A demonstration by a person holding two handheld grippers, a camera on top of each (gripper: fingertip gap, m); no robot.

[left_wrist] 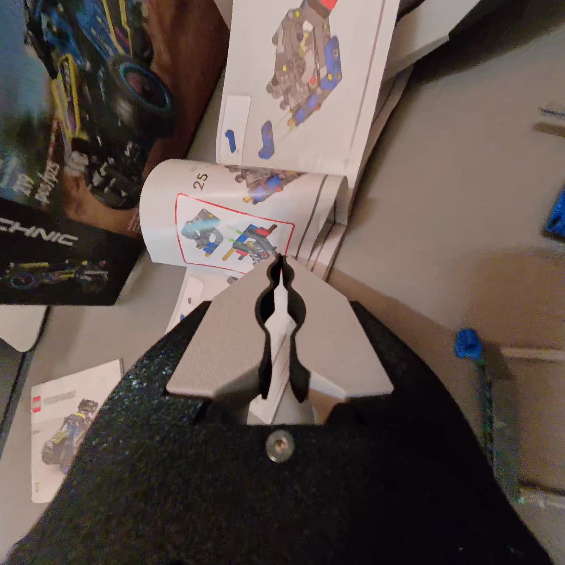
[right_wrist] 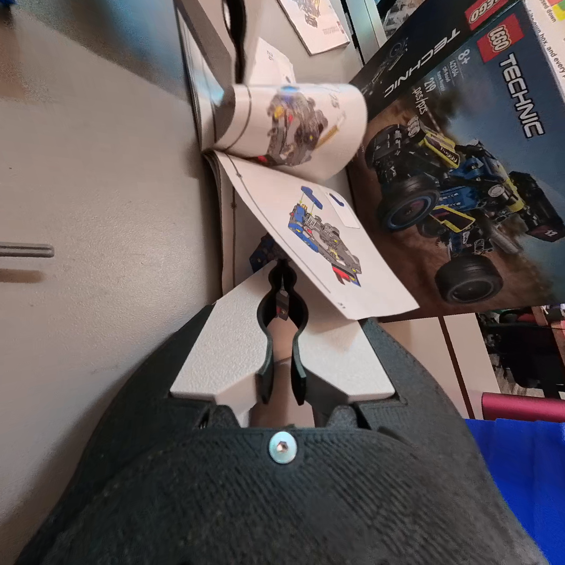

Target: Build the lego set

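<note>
The open instruction booklet [left_wrist: 290, 91] lies on the pale table. My left gripper [left_wrist: 279, 259] is shut, and its tips pinch the edge of a curled page [left_wrist: 232, 220] that is lifted and rolled over. The right wrist view shows the same curled page [right_wrist: 290, 125] above the flat page [right_wrist: 321, 244]. My right gripper [right_wrist: 282, 267] is shut on a small dark and blue lego assembly [right_wrist: 261, 252]. The assembly shows past the tips and through the gap between the jaws. The flat page's edge hides part of it.
The set's box [left_wrist: 76, 91] stands beside the booklet, and it also shows in the right wrist view [right_wrist: 458, 183]. A second booklet [left_wrist: 70, 428] lies near it. Loose blue pieces [left_wrist: 467, 344] and a grey axle [right_wrist: 27, 250] lie on the table [right_wrist: 107, 183].
</note>
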